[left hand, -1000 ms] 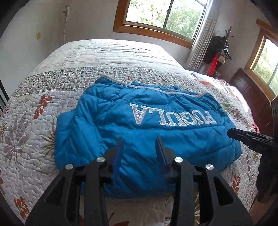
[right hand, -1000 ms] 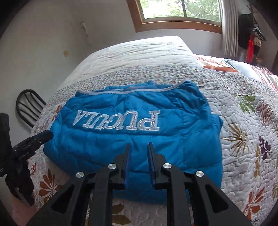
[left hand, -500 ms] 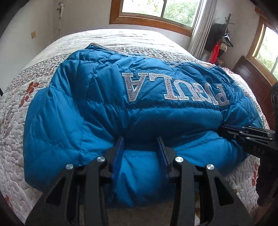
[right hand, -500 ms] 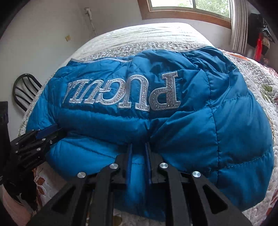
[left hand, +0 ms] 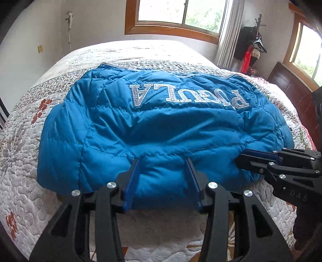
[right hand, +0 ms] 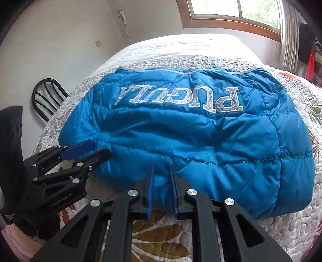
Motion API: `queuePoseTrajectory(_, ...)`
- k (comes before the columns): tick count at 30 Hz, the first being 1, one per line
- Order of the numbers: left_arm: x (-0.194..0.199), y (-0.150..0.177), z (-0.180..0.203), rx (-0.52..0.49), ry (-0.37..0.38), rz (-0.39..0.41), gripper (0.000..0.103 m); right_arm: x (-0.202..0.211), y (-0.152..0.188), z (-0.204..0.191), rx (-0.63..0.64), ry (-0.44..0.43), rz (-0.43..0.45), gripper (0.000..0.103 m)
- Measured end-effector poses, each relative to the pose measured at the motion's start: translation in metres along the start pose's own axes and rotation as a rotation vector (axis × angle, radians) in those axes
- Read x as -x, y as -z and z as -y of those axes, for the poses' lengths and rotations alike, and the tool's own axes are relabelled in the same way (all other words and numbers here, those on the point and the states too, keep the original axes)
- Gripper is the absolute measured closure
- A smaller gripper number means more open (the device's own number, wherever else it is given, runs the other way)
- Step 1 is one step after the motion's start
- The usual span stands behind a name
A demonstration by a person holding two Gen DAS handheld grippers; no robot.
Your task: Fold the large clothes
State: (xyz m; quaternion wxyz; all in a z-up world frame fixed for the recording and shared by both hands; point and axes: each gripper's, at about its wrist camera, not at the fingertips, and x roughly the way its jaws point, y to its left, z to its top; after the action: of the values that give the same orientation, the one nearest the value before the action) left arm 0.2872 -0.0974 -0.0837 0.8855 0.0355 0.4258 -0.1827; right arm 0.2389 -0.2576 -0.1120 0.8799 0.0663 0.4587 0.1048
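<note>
A blue puffer jacket point(left hand: 161, 129), folded into a thick bundle with silver lettering upside down across its top, lies on a bed point(left hand: 24, 153) covered by a floral quilt. At its near edge, toward 6 o'clock, the left tongs point(left hand: 163, 164) are opening, jacket padding bulging between the blue pads. The right tongs point(right hand: 161, 170), at 3 o'clock in the left view, are nearly together, clamped on a narrow fold of the same edge. Each tool shows in the other's camera, at the jacket's near corners. A dark chair point(right hand: 47, 96) stands at 9 o'clock beside the bed; wood-framed windows point(left hand: 177, 18) sit at 12 o'clock.
</note>
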Motion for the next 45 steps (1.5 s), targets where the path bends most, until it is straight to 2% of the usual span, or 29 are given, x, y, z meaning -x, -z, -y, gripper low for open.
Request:
queuePoseTrajectory(8, -0.017, 0.006, -0.007, -0.001, 0.02, -0.026, 0.057, -0.028, 0.005, 0.011, -0.027, -0.011, -0.043, 0.098)
queuePoseTrajectory(15, -0.011, 0.003, -0.012, 0.006, 0.02, -0.046, 0.057, -0.018, 0.004, 0.017, -0.057, -0.059, -0.033, 0.098)
queuePoseTrajectory(17, 0.009, 0.0, -0.019, 0.019, 0.031, -0.033, 0.056, 0.008, 0.003, 0.022, -0.054, -0.068, 0.011, 0.083)
queuePoseTrajectory(18, 0.021, -0.003, -0.025, 0.025, 0.032, -0.009, 0.051, 0.023, 0.002, 0.024, -0.047, -0.06, 0.052, 0.068)
queuePoseTrajectory(19, 0.035, -0.005, -0.034, 0.036, 0.026, 0.02, 0.036, 0.04, 0.0, 0.029, -0.049, -0.042, 0.095, 0.058)
queuePoseTrajectory(20, 0.049, -0.008, -0.047, 0.054, 0.02, 0.054, 0.026, 0.054, -0.002, 0.036, -0.06, -0.032, 0.126, 0.055)
queuePoseTrajectory(22, 0.066, -0.014, -0.075, 0.082, -0.011, 0.08, 0.019, 0.078, -0.009, 0.06, -0.114, -0.044, 0.172, 0.036)
queuePoseTrajectory(23, 0.069, -0.017, -0.093, 0.101, -0.015, 0.072, 0.012, 0.086, -0.012, 0.076, -0.148, -0.043, 0.189, 0.034)
queuePoseTrajectory(25, 0.065, -0.021, -0.134, 0.168, -0.001, 0.035, 0.012, 0.093, -0.017, 0.111, -0.221, -0.011, 0.194, 0.026)
queuePoseTrajectory(26, 0.06, -0.022, -0.156, 0.216, 0.022, 0.007, 0.012, 0.093, -0.017, 0.131, -0.262, -0.021, 0.19, 0.024)
queuePoseTrajectory(28, 0.047, -0.022, -0.192, 0.308, 0.125, -0.039, 0.012, 0.086, -0.016, 0.168, -0.339, -0.098, 0.168, 0.024)
queuePoseTrajectory(30, 0.028, -0.019, -0.213, 0.379, 0.197, -0.085, 0.012, 0.072, -0.017, 0.193, -0.408, -0.166, 0.154, 0.024)
queuePoseTrajectory(36, -0.014, -0.018, -0.215, 0.407, 0.407, -0.138, 0.012, 0.03, -0.018, 0.232, -0.494, -0.231, 0.093, 0.022)
queuePoseTrajectory(41, -0.04, -0.032, -0.199, 0.409, 0.434, -0.174, 0.008, -0.003, -0.029, 0.243, -0.519, -0.295, 0.052, 0.02)
queuePoseTrajectory(44, -0.051, -0.042, -0.184, 0.372, 0.438, -0.191, 0.01, -0.011, -0.039, 0.238, -0.488, -0.301, 0.051, 0.02)
queuePoseTrajectory(45, -0.055, -0.046, -0.177, 0.359, 0.428, -0.198, 0.01, -0.013, -0.042, 0.236, -0.483, -0.297, 0.044, 0.023)
